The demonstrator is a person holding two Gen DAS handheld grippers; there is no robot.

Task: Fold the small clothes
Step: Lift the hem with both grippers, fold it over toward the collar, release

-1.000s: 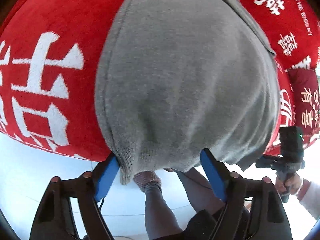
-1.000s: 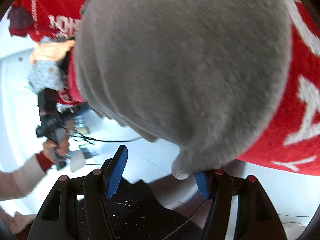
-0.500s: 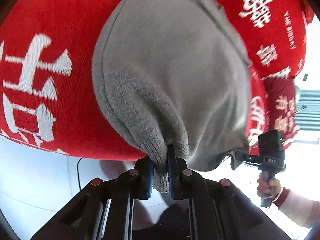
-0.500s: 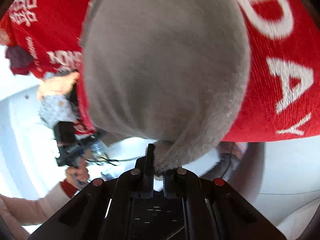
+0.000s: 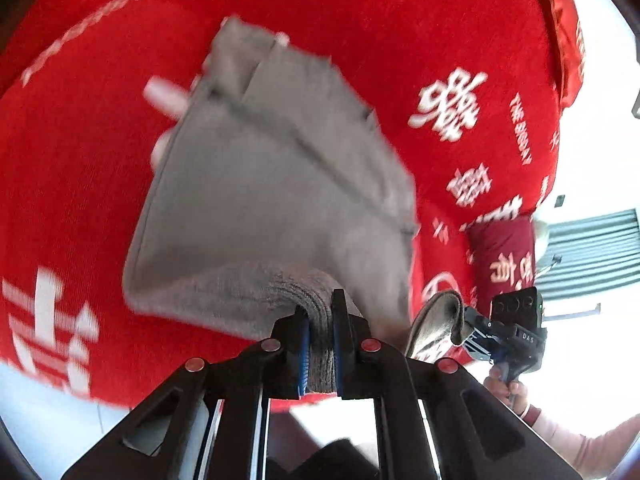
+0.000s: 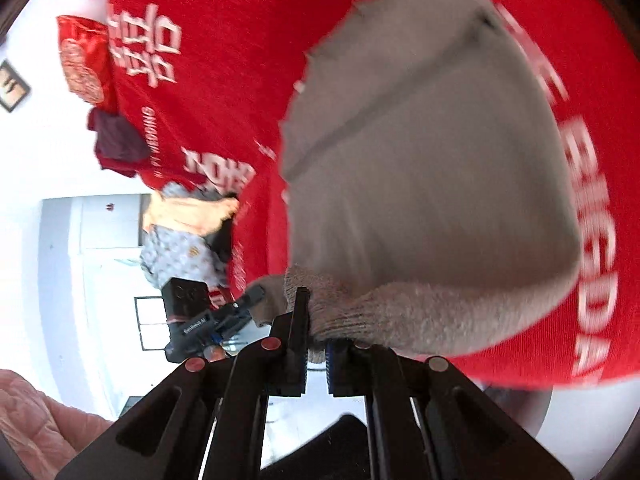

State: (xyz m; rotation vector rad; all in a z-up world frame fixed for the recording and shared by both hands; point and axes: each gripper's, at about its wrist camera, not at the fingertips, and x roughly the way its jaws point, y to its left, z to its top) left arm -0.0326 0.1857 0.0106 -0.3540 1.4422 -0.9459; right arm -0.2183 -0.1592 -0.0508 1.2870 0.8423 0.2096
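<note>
Left wrist view alone shows the right gripper point(image 5: 460, 322) from outside, pinching a ribbed hem corner; right wrist view alone shows a clothes pile point(image 6: 188, 236) at the bed's point(image 6: 240, 80) far edge. Left gripper point(image 5: 320, 336) fingers clamp the grey garment point(image 5: 272, 200) hem, right gripper point(image 6: 316, 344) fingers likewise. Garment hangs lifted over the red bedspread near its front edge.

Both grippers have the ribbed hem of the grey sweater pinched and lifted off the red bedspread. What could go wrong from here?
1. The left gripper and the right gripper each clamp only a narrow strip of the grey sweater; that hem could slip out.
2. The far end looks bunched on the red bedspread, so it may fold crooked.
3. The hem sags between the grippers and could crease.
</note>
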